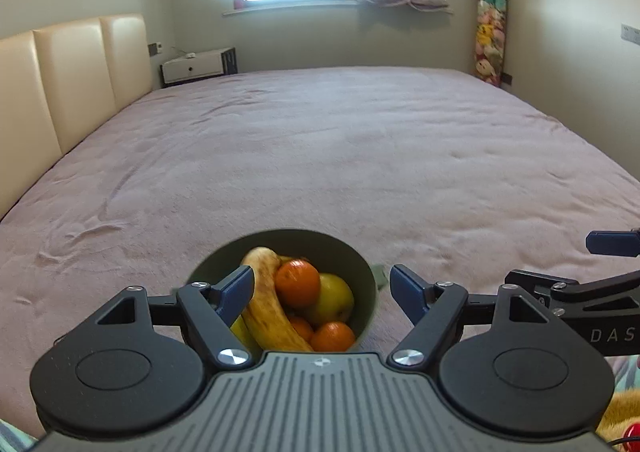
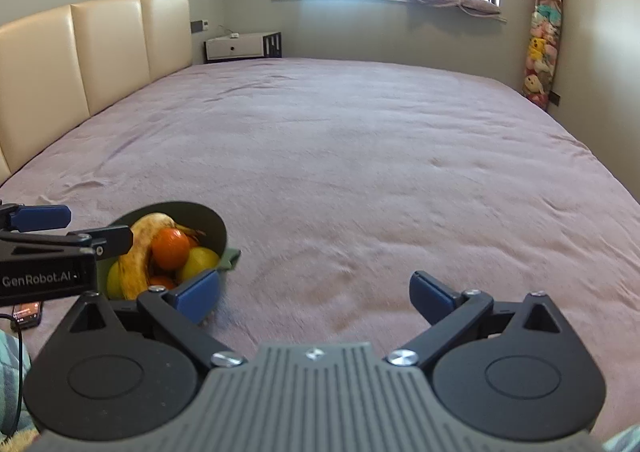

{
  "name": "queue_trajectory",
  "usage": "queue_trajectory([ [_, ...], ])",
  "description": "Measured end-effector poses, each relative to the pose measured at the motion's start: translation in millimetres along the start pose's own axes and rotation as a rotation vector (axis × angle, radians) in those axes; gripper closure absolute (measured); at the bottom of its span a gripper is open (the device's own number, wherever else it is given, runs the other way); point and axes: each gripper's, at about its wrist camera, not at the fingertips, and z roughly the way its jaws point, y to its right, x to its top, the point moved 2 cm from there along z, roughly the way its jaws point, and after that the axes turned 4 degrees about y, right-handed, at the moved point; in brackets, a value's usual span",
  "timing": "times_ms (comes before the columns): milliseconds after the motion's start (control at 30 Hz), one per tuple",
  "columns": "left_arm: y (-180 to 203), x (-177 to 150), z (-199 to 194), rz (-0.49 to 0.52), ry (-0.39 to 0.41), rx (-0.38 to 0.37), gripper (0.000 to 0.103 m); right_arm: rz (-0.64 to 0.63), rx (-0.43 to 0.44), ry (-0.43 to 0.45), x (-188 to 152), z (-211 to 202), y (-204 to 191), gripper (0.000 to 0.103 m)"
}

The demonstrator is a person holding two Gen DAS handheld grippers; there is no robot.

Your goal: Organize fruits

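A dark green bowl (image 1: 340, 248) stands on the pink bedspread near its front edge. In it lie a spotted banana (image 1: 268, 304), several oranges (image 1: 298, 282) and a yellow-green fruit (image 1: 336, 298). My left gripper (image 1: 322, 284) is open just above the bowl's near side, one finger over its left rim, the other outside its right rim; the pads touch nothing. In the right wrist view the bowl (image 2: 200, 220) sits at the left, with the left gripper (image 2: 78, 228) beside it. My right gripper (image 2: 314, 288) is open over bare bedspread, right of the bowl, with nothing between its fingers.
A wide pink bedspread (image 1: 360, 152) stretches ahead, with a cream headboard (image 1: 72, 68) on the left. A nightstand (image 1: 196, 66) and a column of plush toys (image 1: 490, 40) stand by the far wall. A phone (image 2: 26, 314) lies near left. A green cloth (image 2: 232, 258) pokes from under the bowl.
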Motion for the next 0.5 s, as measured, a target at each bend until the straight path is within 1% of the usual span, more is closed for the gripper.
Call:
queue_trajectory([
  [133, 6, -7, 5, 0.009, -0.03, -0.016, 0.012, -0.002, 0.003, -0.029, -10, 0, 4, 0.004],
  [400, 8, -21, 22, -0.005, -0.126, 0.0, 0.012, -0.041, 0.002, -0.065, -19, 12, 3, 0.004],
  [500, 9, -23, 25, -0.008, -0.147, 0.008, 0.012, -0.043, 0.002, -0.08, -22, 17, 2, 0.004],
])
